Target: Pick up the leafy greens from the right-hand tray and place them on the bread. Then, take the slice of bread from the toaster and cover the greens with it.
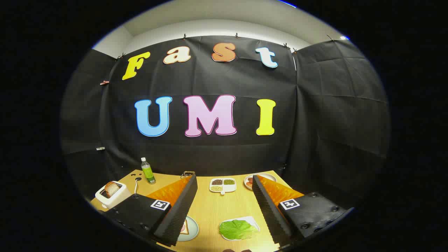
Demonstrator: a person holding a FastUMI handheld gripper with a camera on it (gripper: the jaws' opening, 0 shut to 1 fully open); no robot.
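With the gripper [224, 206] spread wide and empty, the leafy greens [237, 229] are seen low between the fingers, toward five o'clock.

The table [217, 206] is light yellow wood with thin lines. The leafy greens [237, 229] are bright green on a white tray [252, 221]. The toaster [112, 196] is white, with brown bread [112, 188] in it. The bottle [147, 170] is green with a white cap.
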